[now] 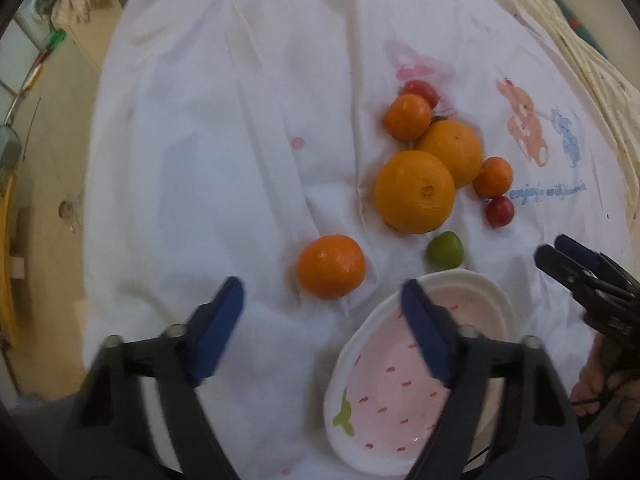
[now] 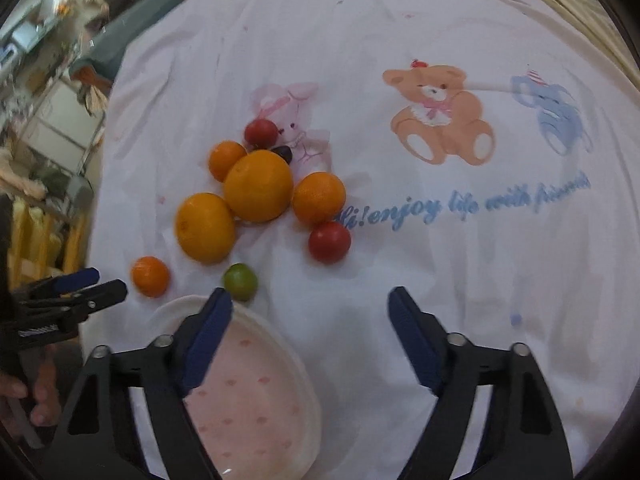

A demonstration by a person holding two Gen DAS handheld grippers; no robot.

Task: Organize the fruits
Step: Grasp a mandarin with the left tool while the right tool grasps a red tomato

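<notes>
A pile of fruit lies on a white printed cloth [image 1: 220,140]: two big oranges [image 1: 416,192] [image 2: 258,186], small mandarins [image 1: 331,266] [image 2: 150,276], red cherry tomatoes [image 1: 500,211] [image 2: 329,241] and a green lime [image 1: 445,251] [image 2: 240,281]. A stack of pink strawberry-shaped plates [image 1: 384,392] [image 2: 256,396] sits in front of the pile, empty. My left gripper [image 1: 322,292] is open and empty, just short of the nearest mandarin. My right gripper [image 2: 310,300] is open and empty, right of the plates, below the lime and a tomato.
The cloth carries bear and elephant prints [image 2: 440,116] on its right side. The cloth's left edge drops to the floor [image 1: 48,160] with room clutter [image 2: 44,112]. Beige bedding [image 1: 580,40] lies at the far right.
</notes>
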